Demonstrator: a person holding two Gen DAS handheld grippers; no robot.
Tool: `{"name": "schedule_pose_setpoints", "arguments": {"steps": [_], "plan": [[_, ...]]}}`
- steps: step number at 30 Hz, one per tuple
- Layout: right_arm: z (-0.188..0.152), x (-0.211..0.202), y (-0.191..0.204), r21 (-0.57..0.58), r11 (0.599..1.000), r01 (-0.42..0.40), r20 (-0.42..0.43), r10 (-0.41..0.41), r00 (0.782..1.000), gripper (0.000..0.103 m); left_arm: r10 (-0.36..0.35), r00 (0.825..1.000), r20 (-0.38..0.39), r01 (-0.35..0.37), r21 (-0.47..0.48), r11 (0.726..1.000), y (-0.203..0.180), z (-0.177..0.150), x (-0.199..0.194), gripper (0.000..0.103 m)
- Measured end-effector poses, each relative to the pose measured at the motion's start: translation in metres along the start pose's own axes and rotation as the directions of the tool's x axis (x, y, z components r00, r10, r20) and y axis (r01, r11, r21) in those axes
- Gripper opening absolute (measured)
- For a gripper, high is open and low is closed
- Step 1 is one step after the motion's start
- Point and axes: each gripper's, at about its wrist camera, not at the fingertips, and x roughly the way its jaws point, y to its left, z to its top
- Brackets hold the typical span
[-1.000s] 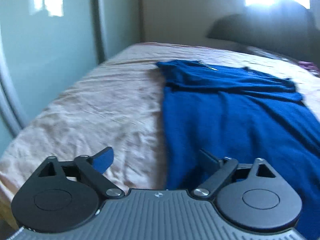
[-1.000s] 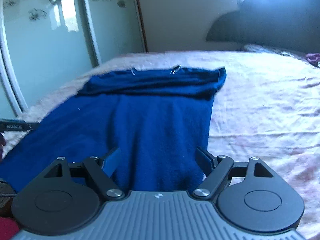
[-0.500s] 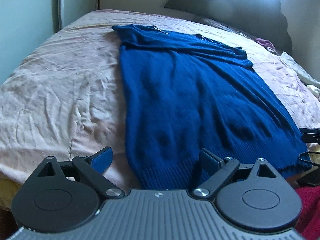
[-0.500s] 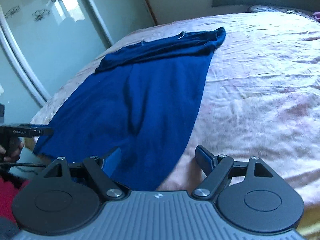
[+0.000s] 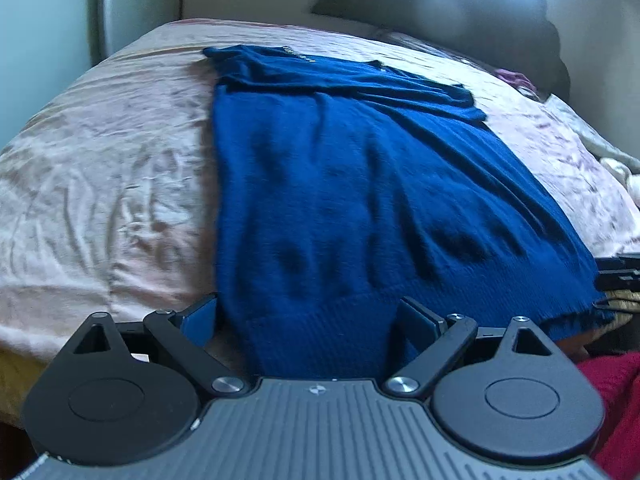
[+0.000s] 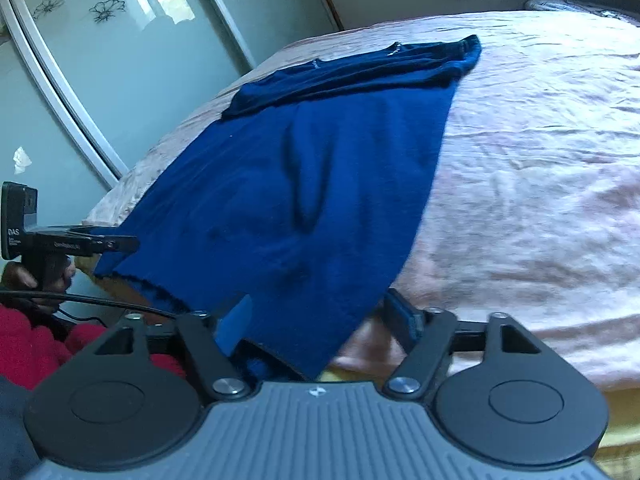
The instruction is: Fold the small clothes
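A blue knitted sweater is shown spread flat on a pink bedsheet, its ribbed hem toward the lower edge of both frames and its sleeves folded across the top in the upper centre. In the left wrist view, the left gripper is seen with its jaws spread wide; the hem's left corner lies between the 2 fingers, the left finger just beside the garment's left edge and the right finger over the knit. Whether the pads touch the fabric cannot be told. In the right wrist view, the right gripper is likewise held with jaws apart, and the hem's right corner is seen draped between them over the bed's edge; the left finger lies on the blue knit, the right finger over the sheet. The left gripper also appears at the middle left of that view, near the hem's opposite corner, held by a hand with a black cable trailing beneath. Red fabric is visible at lower left. A mirrored wardrobe door with flower motifs fills the upper left, and a dark headboard occupies the upper right of the left wrist view.
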Motion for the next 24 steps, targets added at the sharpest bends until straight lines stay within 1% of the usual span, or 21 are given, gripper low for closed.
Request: {"name": "schedule_pose_setpoints", "arguments": {"steps": [2, 4, 5, 6, 8, 9, 10, 12, 13, 14, 15, 16, 17, 18, 19, 21, 24], "plan": [[-0.002, 0.001, -0.001, 0.022, 0.999, -0.027, -0.006, 0.027, 1.0, 0.049, -0.005, 1.0, 0.005, 0.005, 0.015, 1.0, -0.004, -0.002, 0.001, 0.09], [-0.004, 0.001, -0.003, 0.05, 0.998, -0.05, -0.002, 0.05, 0.999, 0.047, -0.014, 1.0, 0.006, 0.014, 0.019, 1.0, -0.005, -0.002, 0.002, 0.089], [-0.005, 0.001, -0.005, 0.071, 0.995, -0.075, 0.002, 0.075, 0.997, 0.043, -0.019, 1.0, 0.01, 0.019, 0.017, 1.0, -0.005, -0.003, 0.002, 0.088], [-0.006, 0.002, -0.007, 0.094, 0.99, -0.102, 0.008, 0.102, 0.995, 0.035, -0.022, 1.0, 0.014, 0.022, 0.011, 1.0, -0.005, -0.003, 0.002, 0.088], [-0.008, 0.011, -0.01, 0.157, 0.975, -0.16, 0.013, 0.16, 0.987, 0.034, -0.026, 1.0, 0.015, 0.026, 0.007, 1.0, -0.005, -0.003, 0.002, 0.084], [-0.008, 0.015, -0.01, 0.168, 0.968, -0.185, 0.022, 0.184, 0.983, 0.034, -0.029, 0.999, 0.016, 0.029, 0.008, 1.0, -0.005, -0.003, 0.002, 0.083], [-0.008, 0.018, -0.008, 0.166, 0.967, -0.195, 0.026, 0.193, 0.981, 0.034, -0.031, 0.999, 0.019, 0.031, 0.008, 0.999, -0.006, -0.002, 0.001, 0.079], [-0.004, 0.023, -0.006, 0.154, 0.969, -0.193, 0.027, 0.191, 0.981, 0.027, -0.033, 0.999, 0.026, 0.033, 0.007, 0.999, -0.006, -0.002, 0.001, 0.071], [-0.002, 0.026, -0.004, 0.149, 0.971, -0.187, 0.026, 0.185, 0.982, 0.025, -0.03, 0.999, 0.029, 0.03, 0.005, 1.0, -0.005, -0.002, 0.001, 0.063], [-0.001, 0.028, -0.003, 0.147, 0.973, -0.18, 0.025, 0.179, 0.984, 0.021, -0.027, 0.999, 0.031, 0.027, 0.001, 1.0, -0.005, -0.002, 0.0, 0.051], [-0.001, 0.029, -0.001, 0.142, 0.975, -0.17, 0.023, 0.169, 0.985, 0.018, -0.026, 0.999, 0.03, 0.026, -0.007, 1.0, -0.004, -0.001, 0.0, 0.043], [0.0, 0.029, 0.001, 0.133, 0.978, -0.159, 0.02, 0.157, 0.987, 0.017, -0.033, 0.999, 0.027, 0.033, -0.02, 0.999, -0.002, 0.0, 0.0, 0.032], [0.0, 0.029, 0.003, 0.127, 0.98, -0.151, 0.02, 0.149, 0.989, 0.016, -0.043, 0.999, 0.021, 0.044, -0.039, 0.998, 0.0, 0.001, 0.0, 0.017], [-0.001, 0.028, 0.005, 0.121, 0.982, -0.143, 0.02, 0.141, 0.99, 0.014, -0.058, 0.998, 0.012, 0.058, -0.061, 0.996, 0.003, 0.001, 0.001, 0.011], [-0.002, 0.028, 0.006, 0.117, 0.984, -0.133, 0.021, 0.131, 0.991, 0.013, -0.075, 0.997, 0.007, 0.076, -0.094, 0.993, 0.006, 0.002, 0.001, 0.01], [-0.002, 0.027, 0.008, 0.11, 0.987, -0.118, 0.022, 0.117, 0.993, 0.013, -0.076, 0.997, 0.006, 0.076, -0.11, 0.991, 0.007, 0.003, 0.001, 0.009], [0.001, 0.026, 0.014, 0.081, 0.992, -0.099, 0.018, 0.097, 0.995, 0.012, -0.035, 0.999, 0.028, 0.036, -0.045, 0.998, -0.007, 0.005, -0.003, 0.009]]}}
